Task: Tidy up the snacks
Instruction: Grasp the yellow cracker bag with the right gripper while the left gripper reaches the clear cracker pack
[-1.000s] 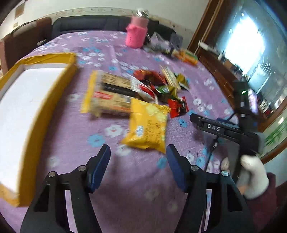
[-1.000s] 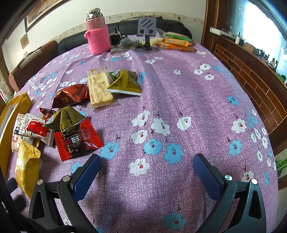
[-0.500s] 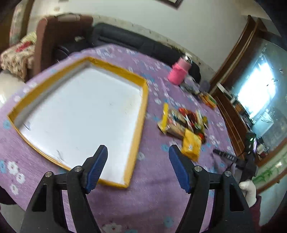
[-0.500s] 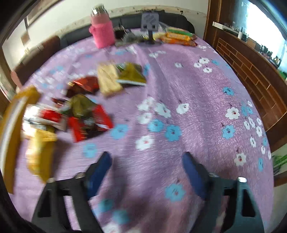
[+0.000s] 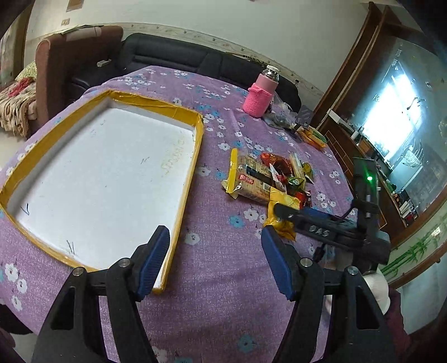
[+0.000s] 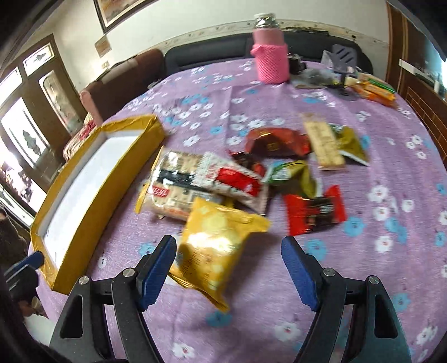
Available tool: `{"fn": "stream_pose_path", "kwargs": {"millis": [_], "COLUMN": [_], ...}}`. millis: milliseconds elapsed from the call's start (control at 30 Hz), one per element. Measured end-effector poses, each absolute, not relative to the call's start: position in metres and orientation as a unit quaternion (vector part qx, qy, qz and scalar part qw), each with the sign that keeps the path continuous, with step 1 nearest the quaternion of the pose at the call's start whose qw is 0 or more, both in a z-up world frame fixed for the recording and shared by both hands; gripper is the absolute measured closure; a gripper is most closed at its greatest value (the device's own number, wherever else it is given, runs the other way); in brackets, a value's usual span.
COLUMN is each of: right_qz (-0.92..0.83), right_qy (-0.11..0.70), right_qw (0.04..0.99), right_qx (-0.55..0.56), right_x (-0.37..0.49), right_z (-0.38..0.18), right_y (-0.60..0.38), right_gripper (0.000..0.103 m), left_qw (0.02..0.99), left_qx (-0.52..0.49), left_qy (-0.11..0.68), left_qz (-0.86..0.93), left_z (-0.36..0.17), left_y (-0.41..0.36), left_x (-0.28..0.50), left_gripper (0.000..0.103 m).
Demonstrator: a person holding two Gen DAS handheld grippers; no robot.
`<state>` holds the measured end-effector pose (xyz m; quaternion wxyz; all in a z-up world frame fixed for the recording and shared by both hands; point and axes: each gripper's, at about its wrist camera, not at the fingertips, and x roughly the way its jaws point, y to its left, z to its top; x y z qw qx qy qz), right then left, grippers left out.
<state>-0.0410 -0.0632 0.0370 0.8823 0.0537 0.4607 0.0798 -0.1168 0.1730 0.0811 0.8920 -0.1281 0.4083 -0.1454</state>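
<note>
Home living or dining room. Table (image 5: pixel 218 279) covered with purple floral cloth, domestic pattern. Dark sofa (image 5: pixel 178 60) runs along the wall behind it, brown armchair (image 5: pixel 72 55) at its end, a patterned throw (image 5: pixel 14 109) on a seat to the left. White plaster wall with a decorative border strip, framed picture (image 6: pixel 123 9) hanging high. Wooden-framed door with glass panes (image 6: pixel 42 92) on one side, dark wood panelling and a big bright window (image 5: pixel 391 123) on the other. Thermos in a pink knitted sleeve (image 6: pixel 270 57) on the table, with loose snack packets (image 6: pixel 251 178) and a yellow-edged tray (image 5: pixel 192 156). Household clutter, no work equipment.
</note>
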Motion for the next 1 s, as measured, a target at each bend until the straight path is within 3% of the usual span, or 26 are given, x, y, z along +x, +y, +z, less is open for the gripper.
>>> {"fn": "stream_pose_path", "kwargs": {"millis": [100,167,400,700,1000], "right_qz": [0.082,0.092,0.108,0.154,0.162], "right_qy": [0.473,0.481,0.466,0.440,0.440], "right_qw": [0.876,0.870,0.873,0.869,0.863], "right_qx": [0.046,0.054,0.094,0.167,0.186], "right_x": [-0.035,-0.034,-0.049,-0.049,-0.049], "right_z": [0.029,0.023,0.020,0.013,0.011], "right_y": [-0.053,-0.053,-0.084,-0.116,-0.122], "right_gripper": [0.033,0.059,0.060,0.060,0.060], "left_qw": [0.895,0.897,0.886,0.826,0.763], "left_qx": [-0.107,-0.081,-0.027,0.029,0.056], "left_qy": [0.407,0.405,0.418,0.493,0.540], "left_qz": [-0.150,-0.155,-0.201,-0.271,-0.352], "left_z": [0.088,0.094,0.109,0.073,0.056], "left_y": [0.161,0.149,0.097,0.027,0.027], "left_x": [-0.108,-0.099,-0.038,0.055,0.021], "left_gripper": [0.035,0.035,0.035,0.036,0.037]}}
